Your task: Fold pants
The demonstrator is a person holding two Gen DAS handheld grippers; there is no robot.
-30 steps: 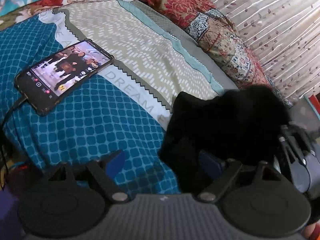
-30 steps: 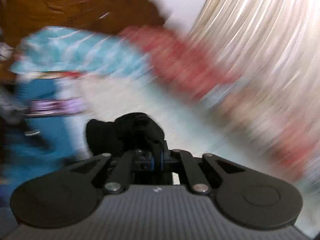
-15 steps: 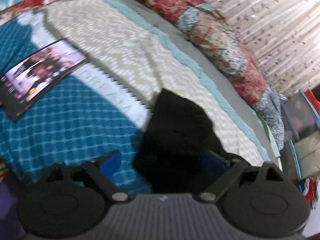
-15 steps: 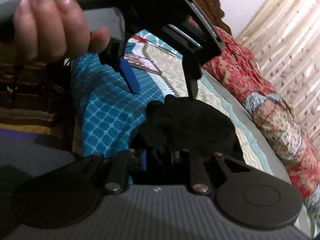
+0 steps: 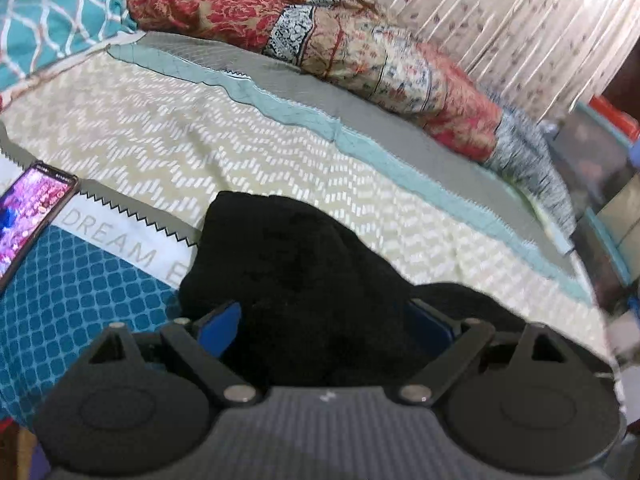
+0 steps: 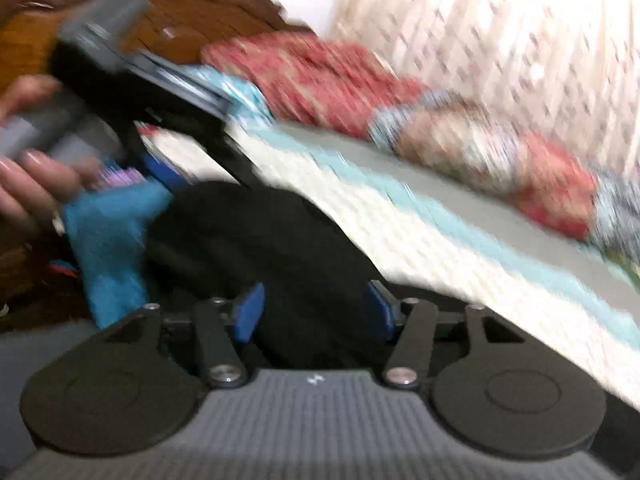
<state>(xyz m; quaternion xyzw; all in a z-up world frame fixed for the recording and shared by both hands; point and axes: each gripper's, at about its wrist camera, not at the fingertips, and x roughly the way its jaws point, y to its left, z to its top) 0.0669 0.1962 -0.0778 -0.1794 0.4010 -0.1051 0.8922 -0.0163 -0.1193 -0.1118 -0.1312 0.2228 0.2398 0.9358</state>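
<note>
Left wrist view shows the black pants [image 5: 304,280] bunched into a dark heap on the bed, lying across the border where the blue honeycomb print of the bedspread [image 5: 80,292] meets its cream zigzag panel, just below a white band lettered DREAM. The left gripper [image 5: 324,320] sits low over the near edge of the heap with its blue pads spread wide; black cloth fills the gap between them, but the pads do not pinch it, so it is released. From the right wrist view, blurred by motion, the right gripper [image 6: 314,312] also straddles the pants [image 6: 256,240]; its jaws have just been opening, the blue pads now stand apart on either side of the cloth, and nothing is clamped. Up and to the left in that view a hand [image 6: 28,184] holds the grey handle of the other gripper, whose fingers reach down to the far side of the heap. A phone [image 5: 28,216] with a lit screen lies on the bedspread to the left of the pants, well apart. Beyond, a red floral quilt [image 5: 320,36] is rolled along the far edge of the bed, a teal pillow [image 5: 52,28] sits at the head, and a pale leaf-print curtain [image 5: 500,12] hangs behind.
</note>
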